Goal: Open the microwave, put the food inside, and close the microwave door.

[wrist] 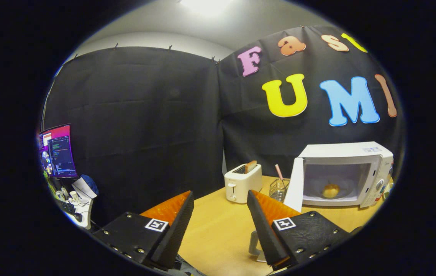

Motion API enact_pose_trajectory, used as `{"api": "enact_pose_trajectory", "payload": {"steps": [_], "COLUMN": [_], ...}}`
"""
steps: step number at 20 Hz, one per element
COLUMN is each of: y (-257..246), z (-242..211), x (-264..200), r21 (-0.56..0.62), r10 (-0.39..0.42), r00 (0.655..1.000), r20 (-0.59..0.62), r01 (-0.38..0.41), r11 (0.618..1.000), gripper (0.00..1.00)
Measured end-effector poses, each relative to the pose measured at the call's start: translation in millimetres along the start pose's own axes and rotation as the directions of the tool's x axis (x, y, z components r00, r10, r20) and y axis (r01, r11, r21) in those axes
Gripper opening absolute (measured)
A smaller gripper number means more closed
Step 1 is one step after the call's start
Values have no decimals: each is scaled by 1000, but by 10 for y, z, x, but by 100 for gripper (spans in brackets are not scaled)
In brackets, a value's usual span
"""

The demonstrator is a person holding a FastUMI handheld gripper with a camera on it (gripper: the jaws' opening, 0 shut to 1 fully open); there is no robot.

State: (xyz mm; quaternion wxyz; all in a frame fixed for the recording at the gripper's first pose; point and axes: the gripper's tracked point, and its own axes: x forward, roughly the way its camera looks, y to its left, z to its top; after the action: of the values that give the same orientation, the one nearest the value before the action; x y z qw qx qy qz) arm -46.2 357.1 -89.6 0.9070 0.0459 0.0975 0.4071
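Tool [220,214] fingers apart and empty, low centre over the bench [218,230]; at right, microwave [342,174] door [294,184] swung open with food [331,190] already inside (closing presumably remains).

A white toaster [242,182] with a slice of bread [250,166] raised in its slot is seen on the wooden tabletop [218,226], beside a wire holder [278,188], while a lit monitor [57,151] is seen well apart.
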Motion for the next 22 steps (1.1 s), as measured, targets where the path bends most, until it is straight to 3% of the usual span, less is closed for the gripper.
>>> {"api": "enact_pose_trajectory", "payload": {"steps": [1, 3, 4, 5, 6, 9, 16, 22], "y": [26, -18, -67, -133, -199, -445, -667, -1213], "z": [-146, -412, -544, -656, -752, -950, -967, -918], "x": [36, 92, 105, 143, 183, 145, -52, -359], "r21": [-7, -28, -36, -46, -46, -53, -44, -59], "r10": [4, -24, -39, -64, -72, -136, -181, -293], "r00": [1000, 996, 992, 988, 985, 969, 960, 931], "r20": [-31, -88, -118, -139, -160, -208, -214, -219], "r01": [-4, 21, 35, 58, 65, 127, 176, 287], "r11": [1000, 999, 999, 997, 997, 990, 983, 956], "gripper": [82, 49, 26, 17, 3, 2, 1, 1]}}
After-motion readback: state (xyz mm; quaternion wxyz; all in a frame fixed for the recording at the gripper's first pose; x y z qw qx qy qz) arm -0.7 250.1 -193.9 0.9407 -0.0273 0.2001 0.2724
